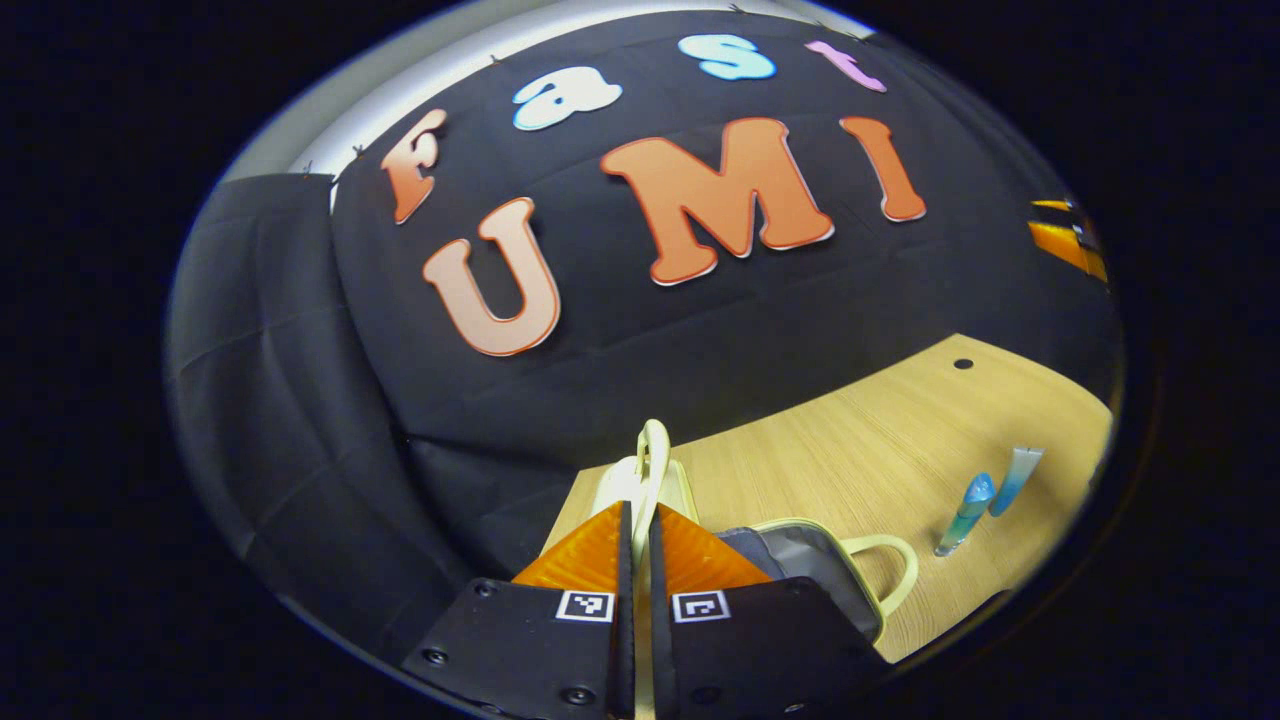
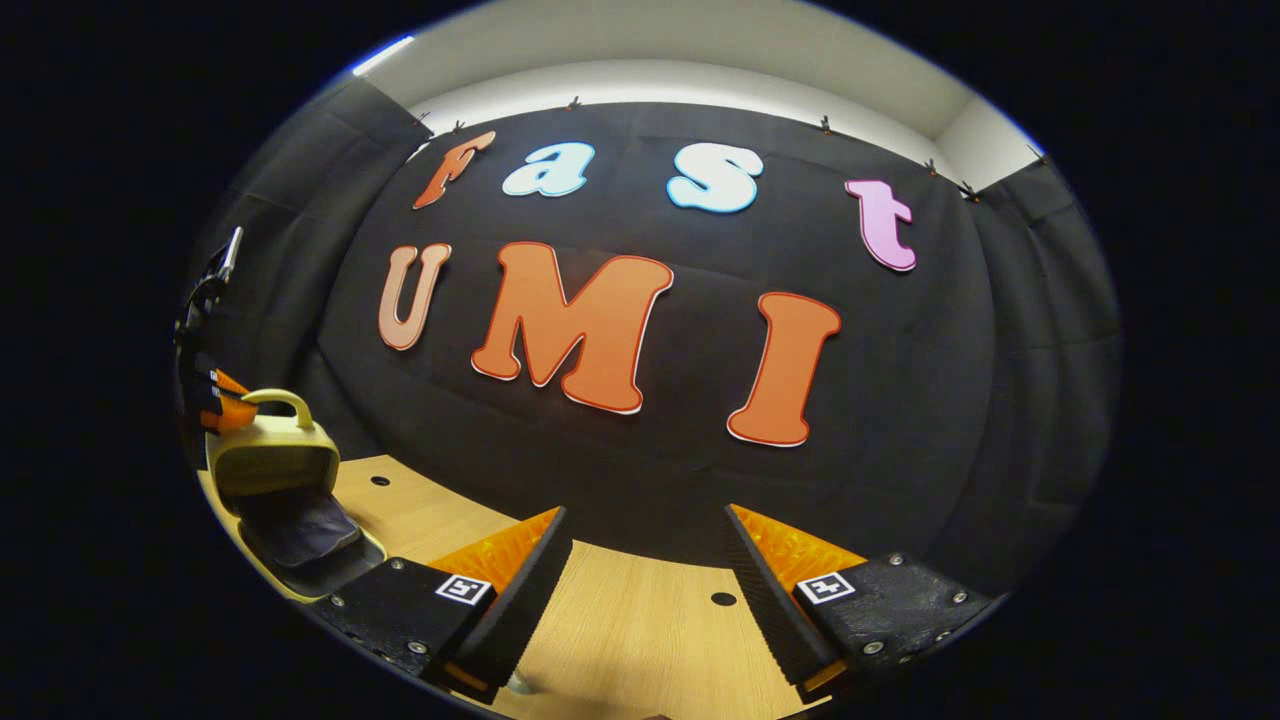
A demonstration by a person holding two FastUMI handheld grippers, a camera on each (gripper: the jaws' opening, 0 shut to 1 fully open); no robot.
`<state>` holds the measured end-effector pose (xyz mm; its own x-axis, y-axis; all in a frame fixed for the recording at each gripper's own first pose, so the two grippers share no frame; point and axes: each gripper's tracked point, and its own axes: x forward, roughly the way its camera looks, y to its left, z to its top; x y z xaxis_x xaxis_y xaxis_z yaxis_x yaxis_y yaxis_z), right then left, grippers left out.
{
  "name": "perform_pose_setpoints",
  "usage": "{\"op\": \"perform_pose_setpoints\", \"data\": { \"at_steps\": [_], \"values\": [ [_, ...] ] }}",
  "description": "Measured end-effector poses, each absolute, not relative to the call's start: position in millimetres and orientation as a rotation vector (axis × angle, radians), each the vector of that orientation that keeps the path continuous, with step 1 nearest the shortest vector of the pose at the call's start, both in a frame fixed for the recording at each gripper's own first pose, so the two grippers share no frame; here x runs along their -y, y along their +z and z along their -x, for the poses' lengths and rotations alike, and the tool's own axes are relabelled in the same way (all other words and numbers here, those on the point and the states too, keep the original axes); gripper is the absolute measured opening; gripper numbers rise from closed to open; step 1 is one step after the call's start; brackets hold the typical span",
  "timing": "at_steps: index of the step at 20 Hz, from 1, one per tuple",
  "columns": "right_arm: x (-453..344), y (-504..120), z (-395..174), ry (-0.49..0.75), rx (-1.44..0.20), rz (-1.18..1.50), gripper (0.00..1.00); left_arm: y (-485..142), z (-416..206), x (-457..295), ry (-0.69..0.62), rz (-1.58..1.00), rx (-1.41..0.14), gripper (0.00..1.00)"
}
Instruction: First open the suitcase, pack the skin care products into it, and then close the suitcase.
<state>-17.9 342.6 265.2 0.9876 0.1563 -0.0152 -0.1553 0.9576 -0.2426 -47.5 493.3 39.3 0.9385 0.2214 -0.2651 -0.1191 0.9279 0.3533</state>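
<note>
- Left gripper view: the left tongs (image 1: 640,520) are pinched together on the pale yellow loop handle (image 1: 652,455) of the small cream-yellow suitcase (image 1: 800,560), both fingers pressing the thin strap between them; the lid stands lifted, I'd judge so the grey lining is laid bare for packing; the case sits at the near edge of the light wooden tabletop (image 1: 860,450); two slim blue and clear skin care tubes (image 1: 985,505) lie just beside each other on the wood, well apart from the case, not yet packed.
- Right gripper view: the right tongs (image 2: 650,560) stand wide and hold nothing, poised above the bare wood, likely kept free to fetch the tubes; far to the left the open suitcase shows its upright lid and dark inside, with the other gripper holding the top handle; opening looks done, packing is next.
</note>
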Motion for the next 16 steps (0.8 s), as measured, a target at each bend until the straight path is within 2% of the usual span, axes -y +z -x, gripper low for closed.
{"op": "perform_pose_setpoints", "data": {
  "at_steps": [6, 9, 16],
  "values": [
    [-383, 260, 10, 0.14, -0.037, 0.183, 0.95, 33, 48, -503, 0.298, -0.225, -0.325, 0.07],
    [-403, 258, 10, 0.108, -0.05, 0.183, 0.95, 22, 37, -505, 0.306, -0.18, -0.351, 0.07],
    [-451, 251, 23, 0.048, -0.099, 0.191, 0.95, -25, 63, -543, 0.366, -0.084, -0.528, 0.07]
  ]
}}
